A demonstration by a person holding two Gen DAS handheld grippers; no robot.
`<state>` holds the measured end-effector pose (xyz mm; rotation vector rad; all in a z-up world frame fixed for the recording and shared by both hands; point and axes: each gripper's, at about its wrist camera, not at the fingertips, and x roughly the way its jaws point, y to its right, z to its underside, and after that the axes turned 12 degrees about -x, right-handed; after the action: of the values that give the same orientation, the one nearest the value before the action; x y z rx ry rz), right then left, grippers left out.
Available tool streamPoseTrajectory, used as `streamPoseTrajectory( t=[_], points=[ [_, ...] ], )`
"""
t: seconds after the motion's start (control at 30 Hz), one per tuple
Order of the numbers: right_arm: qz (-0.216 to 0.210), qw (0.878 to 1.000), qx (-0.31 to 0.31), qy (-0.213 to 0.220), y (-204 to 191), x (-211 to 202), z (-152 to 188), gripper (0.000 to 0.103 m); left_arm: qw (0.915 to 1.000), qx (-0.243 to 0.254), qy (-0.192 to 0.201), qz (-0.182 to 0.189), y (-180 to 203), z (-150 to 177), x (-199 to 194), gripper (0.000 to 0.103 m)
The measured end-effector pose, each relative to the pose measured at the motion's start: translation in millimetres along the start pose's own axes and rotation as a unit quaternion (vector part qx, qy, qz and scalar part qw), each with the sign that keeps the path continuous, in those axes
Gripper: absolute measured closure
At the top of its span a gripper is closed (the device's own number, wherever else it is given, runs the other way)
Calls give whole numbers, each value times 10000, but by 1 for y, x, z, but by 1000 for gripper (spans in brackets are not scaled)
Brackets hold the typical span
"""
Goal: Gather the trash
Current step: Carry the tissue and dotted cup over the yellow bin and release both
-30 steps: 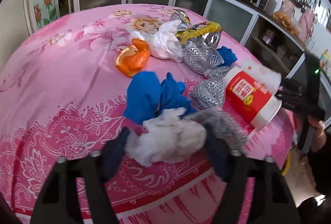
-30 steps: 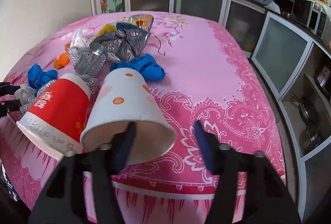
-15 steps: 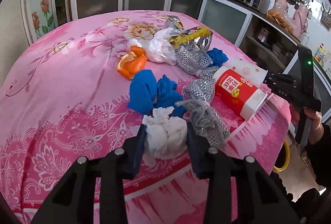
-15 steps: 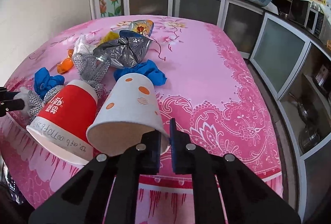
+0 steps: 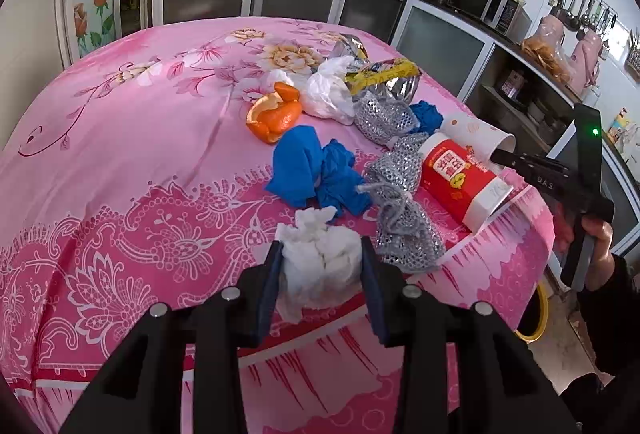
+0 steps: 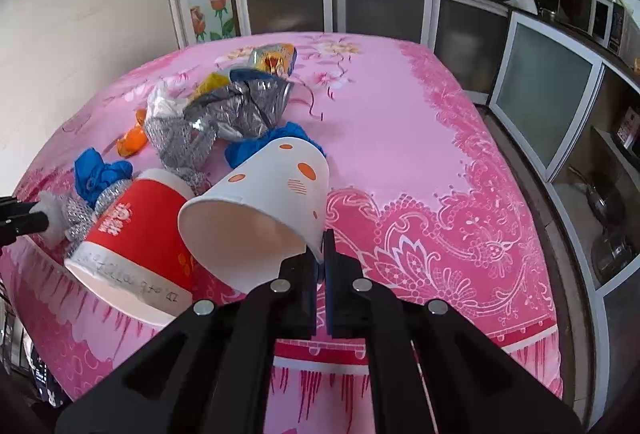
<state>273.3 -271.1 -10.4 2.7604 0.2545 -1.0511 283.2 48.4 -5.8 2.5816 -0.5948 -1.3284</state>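
Observation:
My left gripper (image 5: 322,266) is shut on a crumpled white tissue (image 5: 320,266), held just above the near edge of the pink flowered table (image 5: 132,121). My right gripper (image 6: 320,254) is shut on the rim of a white paper cup with orange dots (image 6: 272,201), lying tilted with its mouth toward me. Beside it on its side lies a red paper cup (image 6: 136,230). In the left wrist view the red cup (image 5: 460,177) lies at the right, with the right gripper (image 5: 500,155) behind it at the white cup (image 5: 476,131).
Trash lies in a heap mid-table: blue gloves (image 5: 316,169), orange peel (image 5: 274,113), a white plastic bag (image 5: 330,93), silver mesh wrappers (image 5: 404,230), foil snack bags (image 6: 244,105). Cabinets (image 6: 544,105) line the back and right. A yellow ring (image 5: 536,318) lies on the floor.
My left gripper closed on the white tissue and lifted it slightly off the cloth. My right gripper closed from around the white cup's mouth onto its rim, and the cup tilted up.

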Motion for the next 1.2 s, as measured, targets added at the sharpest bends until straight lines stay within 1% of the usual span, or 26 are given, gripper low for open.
streamPoseTrajectory(
  t=[0.27, 0.47, 0.67, 0.8, 0.9, 0.97, 1.0, 1.1, 1.2],
  points=[
    [-5, 9996, 73, 260, 3, -17, 0, 101, 9999, -85, 129, 65, -2, -4, -13, 68],
    [0, 9986, 217, 477, 10, -49, 5, 101, 9995, -42, 274, 178, 8, -4, -28, 68],
    [262, 9965, 475, 634, 28, -94, 29, 101, 9978, 414, 343, 397, 52, 0, -43, 68],
    [610, 9929, 745, 692, 51, -134, 55, 101, 9939, 766, 329, 716, 94, 3, -45, 68],
    [938, 9889, 940, 673, 69, -164, 81, 101, 9887, 1064, 245, 1026, 133, 6, -39, 68],
    [1162, 9855, 1064, 624, 80, -182, 99, 101, 9823, 1323, 129, 1320, 167, 11, -30, 68],
    [1281, 9834, 1137, 607, 86, -191, 109, 101, 9801, 1406, 88, 1395, 178, 13, -27, 68],
    [1680, 9744, 1406, 504, 107, -220, 144, 101, 9679, 1795, -119, 1754, 227, 25, -10, 68],
    [2015, 9642, 1682, 388, 127, -242, 177, 101, 9522, 2121, -400, 2164, 280, 38, 13, 68]
  ],
)
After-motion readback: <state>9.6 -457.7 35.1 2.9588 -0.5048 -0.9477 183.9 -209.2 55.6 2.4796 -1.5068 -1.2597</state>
